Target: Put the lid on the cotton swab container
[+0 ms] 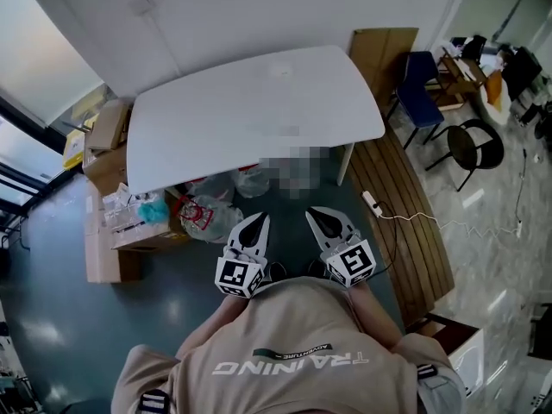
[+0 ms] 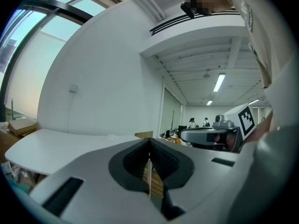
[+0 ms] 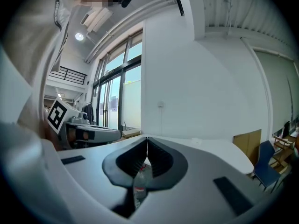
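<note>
Close against the chest, left tool (image 1: 259, 221) and right tool (image 1: 316, 214) hold their jaws together, empty (no swab container or lid shows on the table (image 1: 250, 110)); the task has not begun.

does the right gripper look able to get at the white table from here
Likely yes: the right gripper, jaws shut, sits near the person's waist with the white table straight ahead and nothing between them.

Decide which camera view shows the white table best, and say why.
The head view: it looks down on the white table, showing its whole top and edges. Both gripper views catch only a low, foreshortened strip of the top.
</note>
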### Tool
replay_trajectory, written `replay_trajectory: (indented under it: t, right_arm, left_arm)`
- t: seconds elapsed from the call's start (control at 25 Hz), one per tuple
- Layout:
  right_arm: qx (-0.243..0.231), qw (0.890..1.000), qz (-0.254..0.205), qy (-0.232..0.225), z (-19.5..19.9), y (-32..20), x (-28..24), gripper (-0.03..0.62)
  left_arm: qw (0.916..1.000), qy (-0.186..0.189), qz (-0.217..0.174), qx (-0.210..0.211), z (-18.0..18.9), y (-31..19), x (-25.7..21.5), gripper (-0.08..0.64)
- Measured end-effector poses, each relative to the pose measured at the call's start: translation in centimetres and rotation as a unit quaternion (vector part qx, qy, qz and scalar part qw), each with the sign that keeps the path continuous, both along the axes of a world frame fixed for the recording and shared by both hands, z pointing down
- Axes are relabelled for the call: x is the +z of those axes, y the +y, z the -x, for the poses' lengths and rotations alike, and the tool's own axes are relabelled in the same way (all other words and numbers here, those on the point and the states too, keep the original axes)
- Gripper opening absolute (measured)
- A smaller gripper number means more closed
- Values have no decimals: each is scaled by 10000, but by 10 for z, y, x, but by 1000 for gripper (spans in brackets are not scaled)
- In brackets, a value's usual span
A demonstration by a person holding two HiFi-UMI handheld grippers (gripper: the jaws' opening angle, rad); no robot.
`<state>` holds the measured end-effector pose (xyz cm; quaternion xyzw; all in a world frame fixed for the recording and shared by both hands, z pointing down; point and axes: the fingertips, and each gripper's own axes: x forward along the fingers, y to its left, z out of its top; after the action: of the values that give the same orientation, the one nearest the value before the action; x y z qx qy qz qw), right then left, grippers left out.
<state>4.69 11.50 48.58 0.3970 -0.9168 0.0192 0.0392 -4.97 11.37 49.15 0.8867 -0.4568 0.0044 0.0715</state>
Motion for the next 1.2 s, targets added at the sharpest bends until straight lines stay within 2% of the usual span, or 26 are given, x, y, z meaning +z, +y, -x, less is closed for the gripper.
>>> replay_trajectory:
  t: [0.2,0.28,0.36,0.48,0.72,0.96,1.2]
  right_arm:
    - [263,9993,188,-170,7,-4,2,18]
    - [278,9995,130,60,9,-5,4,18]
    - [226,9992,58,340,8,-3,4,18]
    - [168,9987,-4,483,9,-5,4,18]
    - [-6,9988,142,476,10,-21,29,18]
    - [-10,9992,227,316,-2,-66,31,18]
    - [-90,9997,220,106,-33,-105,21,18]
  left_arm:
    - [9997,193,-13,137,8,-7,1,12]
    - [9995,165,-80,242,5,-15,2,12]
    - [9991,291,21,309,-1,-18,4,12]
    - [9990,256,-40,352,-4,-21,3,12]
    - [9995,237,161,148,-4,-40,18,12]
    - [9998,83,104,-113,-5,-69,14,12]
    - [9997,5,158,-163,-35,-97,14,12]
